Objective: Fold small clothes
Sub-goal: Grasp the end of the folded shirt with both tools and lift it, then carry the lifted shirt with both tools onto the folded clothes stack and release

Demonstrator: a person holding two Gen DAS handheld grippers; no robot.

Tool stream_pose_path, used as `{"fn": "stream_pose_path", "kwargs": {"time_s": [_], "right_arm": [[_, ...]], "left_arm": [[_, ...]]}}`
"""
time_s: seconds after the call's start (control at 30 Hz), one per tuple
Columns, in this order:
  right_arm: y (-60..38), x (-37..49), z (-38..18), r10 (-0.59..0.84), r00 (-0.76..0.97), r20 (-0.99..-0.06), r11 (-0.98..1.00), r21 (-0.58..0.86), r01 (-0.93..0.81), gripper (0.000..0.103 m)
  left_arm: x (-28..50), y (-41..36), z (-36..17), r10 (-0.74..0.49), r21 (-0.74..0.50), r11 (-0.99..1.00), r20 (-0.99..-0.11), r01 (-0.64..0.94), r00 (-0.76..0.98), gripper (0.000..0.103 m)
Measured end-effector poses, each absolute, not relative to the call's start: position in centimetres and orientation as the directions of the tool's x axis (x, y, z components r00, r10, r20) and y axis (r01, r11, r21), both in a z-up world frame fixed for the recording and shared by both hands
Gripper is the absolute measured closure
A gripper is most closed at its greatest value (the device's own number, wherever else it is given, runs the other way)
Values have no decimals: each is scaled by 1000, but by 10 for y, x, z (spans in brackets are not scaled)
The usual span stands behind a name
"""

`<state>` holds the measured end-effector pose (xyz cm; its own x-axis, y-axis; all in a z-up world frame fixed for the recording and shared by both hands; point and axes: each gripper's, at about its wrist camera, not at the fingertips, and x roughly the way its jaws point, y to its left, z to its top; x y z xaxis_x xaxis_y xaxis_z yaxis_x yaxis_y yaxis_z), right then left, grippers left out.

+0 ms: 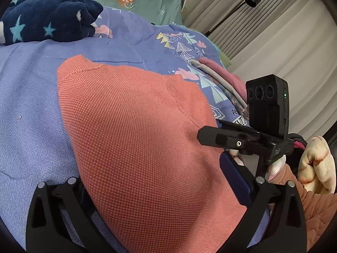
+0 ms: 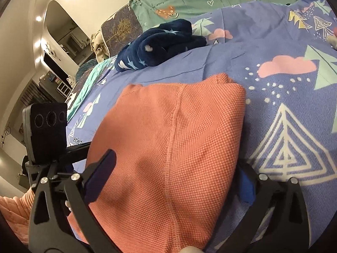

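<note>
Both grippers are working over the coral knit garment (image 1: 134, 126), which is lying across the centre of both views on the blue patterned bedspread (image 1: 27, 97). The left gripper (image 1: 160, 191) is sitting with its fingers spread wide, one either side of the near part of the cloth, and nothing is being pinched between them. The right gripper (image 2: 170, 181) is doing the same, jaws wide, the garment filling the gap, though whether the pads are actually touching fabric is impossible to tell. In the right wrist view the far edge is looking doubled over, a rounded fold at centre right, so this is probably a fold being lined up. The risk from here: the weave is thick and springy, so a shallow bite could be taking only the top layer, and the layers underneath would be sliding apart on the lift. Uneven pulls from the two sides would be skewing the seam. The bedspread is soft too, and a deep bite could be snagging it. The navy star fleece (image 1: 48, 16) in the upper left and the folded pile (image 1: 221, 80) at right are lying well apart.
</note>
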<state>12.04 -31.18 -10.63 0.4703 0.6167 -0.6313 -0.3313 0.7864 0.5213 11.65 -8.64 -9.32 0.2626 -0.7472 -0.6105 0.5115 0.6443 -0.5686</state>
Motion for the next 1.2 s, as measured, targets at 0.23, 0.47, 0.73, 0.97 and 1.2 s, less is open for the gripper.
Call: {"fn": "stream_pose_path", "kwargs": {"time_s": [0.23,0.47,0.73,0.97,1.2], "right_arm": [[-320,128,-109,652,459,-603,753,584,-303,2],[-320,122,-105,647,399,-649,761,574,-301,9],[-322,129,-100,587,481,-651,798,567,-206,79],[-320,77,-33,519,640,-566,849,431,-306,82],[-328,15,29,428,780,-457,897,317,-307,82]], "left_arm": [[123,-81,-94,-769,-612,627,-584,483,259,1],[125,-73,-95,-802,-657,574,-572,488,172,1],[118,-87,-73,-774,-565,607,-581,559,253,35],[87,-87,-16,-751,-415,624,-553,662,361,79],[49,-104,43,-773,-324,590,-490,739,403,79]]}}
